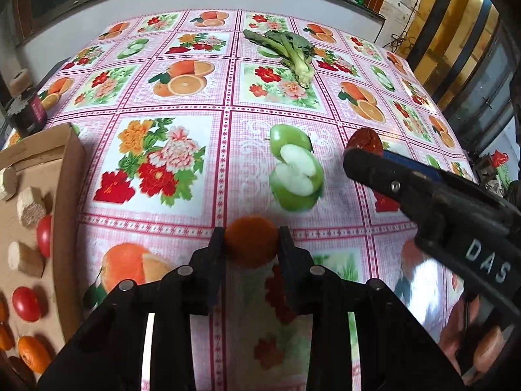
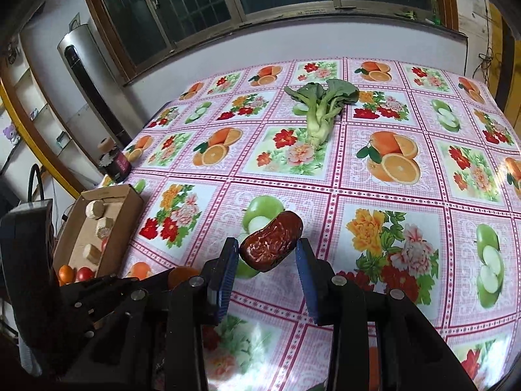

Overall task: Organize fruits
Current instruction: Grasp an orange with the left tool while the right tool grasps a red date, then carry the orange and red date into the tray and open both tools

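My left gripper (image 1: 251, 239) is shut on a small orange fruit (image 1: 251, 240), held above the flowered tablecloth. My right gripper (image 2: 267, 252) is shut on a wrinkled dark red date (image 2: 270, 242); the date also shows in the left wrist view (image 1: 364, 140) at the tip of the right gripper (image 1: 358, 153). A cardboard box (image 1: 70, 176) stands at the left with red tomatoes (image 1: 26, 303), an orange fruit (image 1: 32, 353) and round beige biscuits (image 1: 31, 207) inside. The box shows in the right wrist view (image 2: 123, 224) too.
A leafy green vegetable (image 1: 289, 50) lies on the far part of the table (image 1: 228, 150); it also shows in the right wrist view (image 2: 320, 107). A dark jar (image 1: 27, 112) stands at the table's left edge, behind the box. A window and wall lie beyond the table.
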Demonstrator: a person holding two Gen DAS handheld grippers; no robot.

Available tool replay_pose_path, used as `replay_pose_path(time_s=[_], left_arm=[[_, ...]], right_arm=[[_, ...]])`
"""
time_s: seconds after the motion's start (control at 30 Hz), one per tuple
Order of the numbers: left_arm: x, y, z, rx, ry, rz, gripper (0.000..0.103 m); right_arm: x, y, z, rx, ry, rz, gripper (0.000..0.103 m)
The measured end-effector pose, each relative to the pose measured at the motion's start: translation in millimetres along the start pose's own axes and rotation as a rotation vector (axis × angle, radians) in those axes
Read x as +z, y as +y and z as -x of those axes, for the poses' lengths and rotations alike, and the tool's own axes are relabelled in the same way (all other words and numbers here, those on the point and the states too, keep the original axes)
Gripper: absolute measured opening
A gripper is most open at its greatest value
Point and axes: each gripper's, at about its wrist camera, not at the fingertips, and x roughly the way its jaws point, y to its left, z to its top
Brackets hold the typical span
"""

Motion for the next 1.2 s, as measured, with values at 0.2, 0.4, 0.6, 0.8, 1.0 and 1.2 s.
replay_pose_path(time_s=[0.2,0.4,0.6,0.8,1.0,1.2], left_arm=[[-16,9,22,0.007,-0.022,0.0,0.029],[-28,24,46,0.015,-0.05,0.013,0.029],[-35,40,72,0.039,-0.099,0.025,0.029],[-39,57,89,0.058,-0.127,0.047,0.029],[-46,72,102,0.089,-0.16,0.062,0.029],[-54,89,111,0.1,-0.17,0.085,0.029]], right_arm=[[-4,16,12,0.023,-0.007,0.027,0.037],[-11,35,17,0.048,-0.001,0.057,0.037],[-18,55,15,0.073,0.012,0.086,0.037],[-23,75,15,0.094,0.016,0.115,0.037],[-26,101,19,0.12,0.013,0.159,0.037],[-29,125,17,0.137,0.021,0.194,0.037]])
